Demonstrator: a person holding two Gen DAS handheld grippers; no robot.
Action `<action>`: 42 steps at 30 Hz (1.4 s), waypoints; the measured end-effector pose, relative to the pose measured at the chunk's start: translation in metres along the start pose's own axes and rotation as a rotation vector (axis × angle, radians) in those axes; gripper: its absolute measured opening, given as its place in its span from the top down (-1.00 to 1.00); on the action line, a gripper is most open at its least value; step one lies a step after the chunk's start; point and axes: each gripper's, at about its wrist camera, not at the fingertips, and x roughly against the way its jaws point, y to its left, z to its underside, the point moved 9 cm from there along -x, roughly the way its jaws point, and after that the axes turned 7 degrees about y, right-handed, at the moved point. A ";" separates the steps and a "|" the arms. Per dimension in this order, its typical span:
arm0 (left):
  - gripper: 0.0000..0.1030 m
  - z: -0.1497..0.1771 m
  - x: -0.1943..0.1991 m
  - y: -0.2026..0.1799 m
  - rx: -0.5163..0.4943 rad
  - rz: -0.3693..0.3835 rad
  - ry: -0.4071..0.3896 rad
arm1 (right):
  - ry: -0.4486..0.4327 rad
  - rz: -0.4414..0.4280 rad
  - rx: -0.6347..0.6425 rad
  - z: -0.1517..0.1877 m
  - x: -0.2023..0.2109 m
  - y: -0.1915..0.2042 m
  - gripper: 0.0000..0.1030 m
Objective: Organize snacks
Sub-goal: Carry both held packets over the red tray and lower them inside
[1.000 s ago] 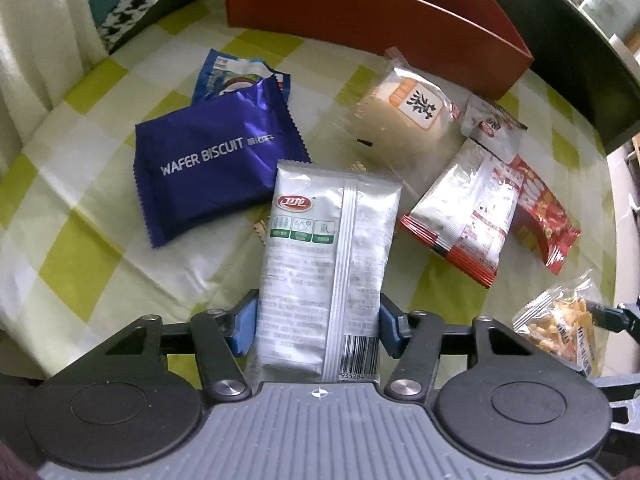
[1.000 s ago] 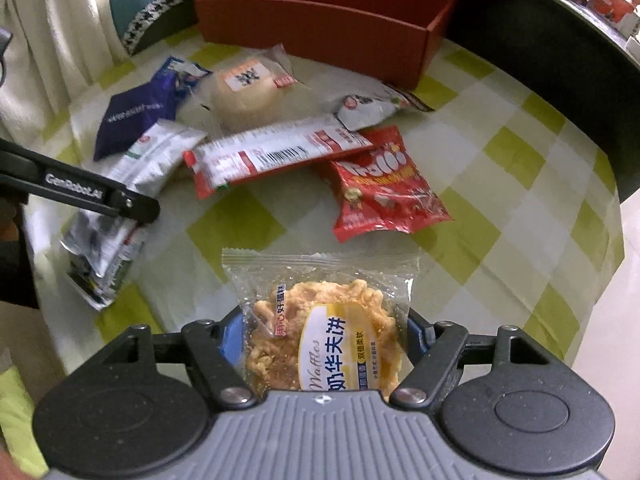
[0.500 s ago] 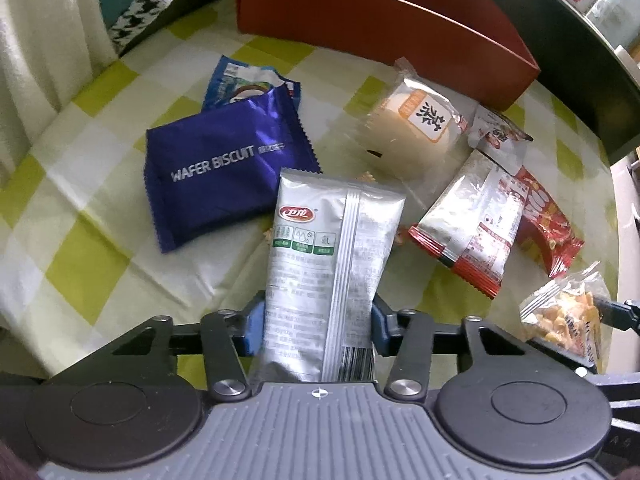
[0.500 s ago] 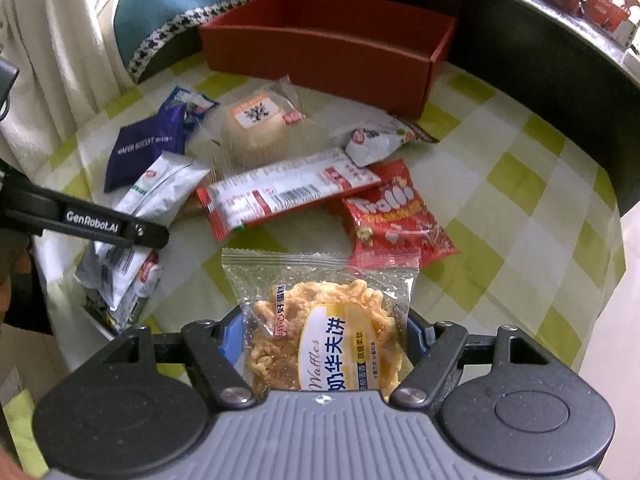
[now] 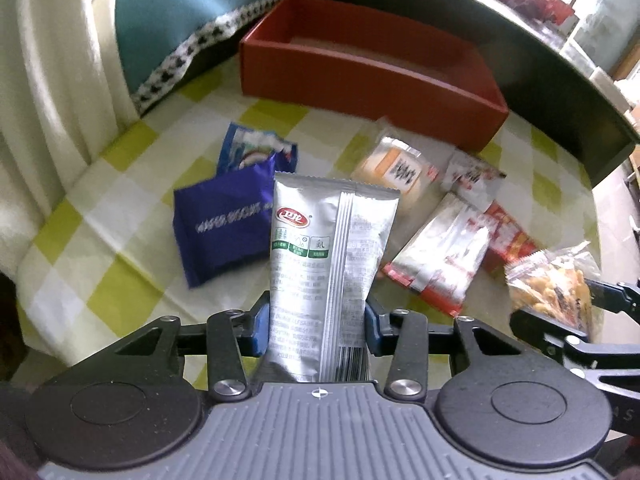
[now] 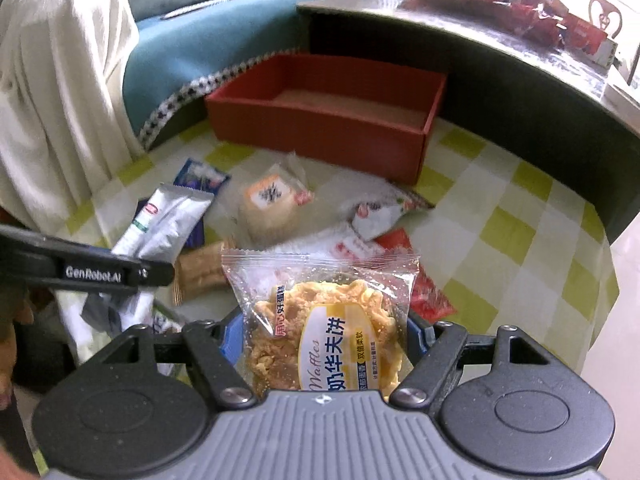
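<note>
grippers both loaded: left gripper [image 5: 318,330] jaws closing on silver packet [image 5: 326,248], frame centre; right gripper [image 6: 324,340] clamped on waffle bag [image 6: 324,320]. likely bound for empty red box [image 6: 320,136], upper centre; other snacks on checked cloth [image 6: 516,216].

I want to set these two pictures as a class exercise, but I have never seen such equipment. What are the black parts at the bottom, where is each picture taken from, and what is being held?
A person holds a two-finger gripper in each hand; a camera on each looks along its fingers. The left gripper is closing on a silver packet. The right gripper holds a clear waffle packet. On the checked tablecloth lie a purple biscuit packet, other snacks and an open red box.
</note>
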 end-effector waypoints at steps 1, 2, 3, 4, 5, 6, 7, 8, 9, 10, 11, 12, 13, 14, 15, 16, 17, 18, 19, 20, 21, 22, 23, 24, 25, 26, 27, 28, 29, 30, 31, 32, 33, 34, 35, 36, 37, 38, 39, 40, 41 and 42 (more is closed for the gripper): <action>-0.01 -0.003 0.001 -0.002 -0.002 0.006 -0.005 | -0.003 -0.001 -0.009 -0.003 0.000 -0.001 -0.45; -0.01 -0.006 0.002 -0.005 -0.002 0.012 -0.009 | -0.005 -0.001 -0.017 -0.007 -0.001 -0.001 -0.45; -0.01 -0.009 0.003 -0.006 -0.003 0.018 -0.014 | -0.008 -0.002 -0.026 -0.012 -0.002 -0.002 -0.45; -0.01 -0.013 0.003 -0.007 -0.003 0.024 -0.018 | -0.013 -0.003 -0.033 -0.016 -0.003 -0.002 -0.45; -0.01 -0.016 0.002 -0.009 -0.002 0.027 -0.023 | -0.019 -0.001 -0.039 -0.022 -0.003 -0.002 -0.45; -0.01 -0.021 0.001 -0.008 -0.002 0.026 -0.033 | -0.025 0.001 -0.043 -0.026 -0.004 -0.003 -0.45; -0.01 -0.027 0.000 -0.008 -0.002 0.020 -0.042 | -0.033 0.003 -0.049 -0.032 -0.004 -0.003 -0.45; -0.01 -0.032 -0.001 -0.008 0.003 0.018 -0.048 | -0.040 0.001 -0.057 -0.037 -0.004 -0.004 -0.45; -0.01 -0.038 -0.001 -0.008 0.009 0.027 -0.051 | -0.046 -0.002 -0.069 -0.043 -0.005 -0.005 -0.45; -0.01 -0.043 -0.001 -0.009 0.014 0.039 -0.054 | -0.050 -0.002 -0.077 -0.050 -0.007 -0.007 -0.45; -0.01 -0.048 0.000 -0.010 0.019 0.046 -0.061 | -0.055 0.001 -0.081 -0.056 -0.009 -0.009 -0.45; -0.01 -0.053 0.000 -0.012 0.020 0.049 -0.068 | -0.062 0.007 -0.087 -0.061 -0.009 -0.010 -0.45; -0.02 -0.059 0.000 -0.013 0.019 0.052 -0.074 | -0.069 0.013 -0.095 -0.066 -0.010 -0.013 -0.45; -0.02 -0.065 0.000 -0.015 0.021 0.055 -0.079 | -0.073 0.015 -0.105 -0.071 -0.011 -0.016 -0.45; -0.02 -0.070 -0.001 -0.016 0.023 0.058 -0.084 | -0.079 0.017 -0.118 -0.076 -0.011 -0.019 -0.45; -0.02 -0.076 -0.001 -0.017 0.025 0.059 -0.088 | -0.084 0.018 -0.128 -0.081 -0.011 -0.022 -0.45; -0.02 -0.082 -0.001 -0.017 0.027 0.058 -0.094 | -0.092 0.019 -0.137 -0.087 -0.011 -0.025 -0.45; -0.02 -0.088 -0.001 -0.018 0.029 0.055 -0.101 | -0.098 0.018 -0.145 -0.092 -0.012 -0.026 -0.45; -0.02 -0.093 -0.001 -0.018 0.030 0.052 -0.109 | -0.105 0.015 -0.152 -0.097 -0.013 -0.027 -0.45; -0.02 -0.098 0.000 -0.019 0.030 0.050 -0.118 | -0.112 0.015 -0.158 -0.102 -0.013 -0.028 -0.45; -0.02 -0.103 0.001 -0.020 0.030 0.048 -0.127 | -0.117 0.016 -0.164 -0.107 -0.014 -0.030 -0.45; -0.02 -0.108 0.001 -0.021 0.031 0.047 -0.135 | -0.120 0.015 -0.170 -0.111 -0.016 -0.032 -0.45; -0.02 -0.114 0.001 -0.021 0.032 0.047 -0.138 | -0.121 0.013 -0.176 -0.115 -0.018 -0.034 -0.45; -0.02 -0.118 0.001 -0.022 0.034 0.047 -0.141 | -0.123 0.012 -0.183 -0.118 -0.020 -0.036 -0.45; -0.02 -0.123 0.000 -0.023 0.036 0.046 -0.144 | -0.125 0.013 -0.189 -0.121 -0.021 -0.038 -0.45; -0.02 -0.126 -0.001 -0.023 0.038 0.045 -0.146 | -0.128 0.014 -0.190 -0.124 -0.022 -0.039 -0.45; -0.02 -0.130 -0.002 -0.024 0.038 0.044 -0.148 | -0.132 0.015 -0.190 -0.127 -0.023 -0.041 -0.45; -0.02 -0.133 -0.002 -0.024 0.037 0.043 -0.150 | -0.137 0.017 -0.191 -0.130 -0.024 -0.042 -0.45; -0.02 -0.136 -0.004 -0.026 0.035 0.040 -0.153 | -0.142 0.018 -0.193 -0.133 -0.024 -0.044 -0.45; -0.02 -0.139 -0.004 -0.026 0.034 0.035 -0.155 | -0.146 0.019 -0.195 -0.136 -0.025 -0.045 -0.45; -0.02 -0.141 -0.005 -0.027 0.033 0.034 -0.156 | -0.151 0.019 -0.200 -0.139 -0.025 -0.048 -0.45; -0.02 -0.145 -0.006 -0.028 0.032 0.034 -0.156 | -0.155 0.018 -0.206 -0.142 -0.027 -0.050 -0.45; -0.02 -0.144 -0.006 -0.028 0.033 0.034 -0.156 | -0.158 0.019 -0.209 -0.145 -0.027 -0.051 -0.45; -0.02 -0.147 -0.006 -0.029 0.032 0.033 -0.158 | -0.160 0.022 -0.212 -0.147 -0.028 -0.053 -0.45; -0.02 -0.150 -0.007 -0.031 0.030 0.033 -0.159 | -0.163 0.025 -0.215 -0.150 -0.029 -0.055 -0.45; -0.02 -0.153 -0.008 -0.032 0.029 0.032 -0.160 | -0.166 0.024 -0.218 -0.152 -0.030 -0.057 -0.45; -0.02 -0.157 -0.009 -0.033 0.029 0.029 -0.161 | -0.169 0.022 -0.223 -0.154 -0.031 -0.059 -0.45; -0.02 -0.161 -0.010 -0.034 0.028 0.026 -0.165 | -0.172 0.021 -0.226 -0.157 -0.031 -0.060 -0.45; -0.02 -0.164 -0.011 -0.035 0.025 0.021 -0.169 | -0.176 0.022 -0.228 -0.159 -0.032 -0.062 -0.45; -0.02 -0.168 -0.012 -0.036 0.023 0.016 -0.173 | -0.179 0.025 -0.229 -0.162 -0.033 -0.064 -0.45; -0.02 -0.171 -0.013 -0.037 0.021 0.012 -0.177 | -0.181 0.027 -0.230 -0.164 -0.034 -0.066 -0.45; -0.02 -0.175 -0.013 -0.038 0.020 0.009 -0.179 | -0.182 0.027 -0.234 -0.166 -0.036 -0.067 -0.45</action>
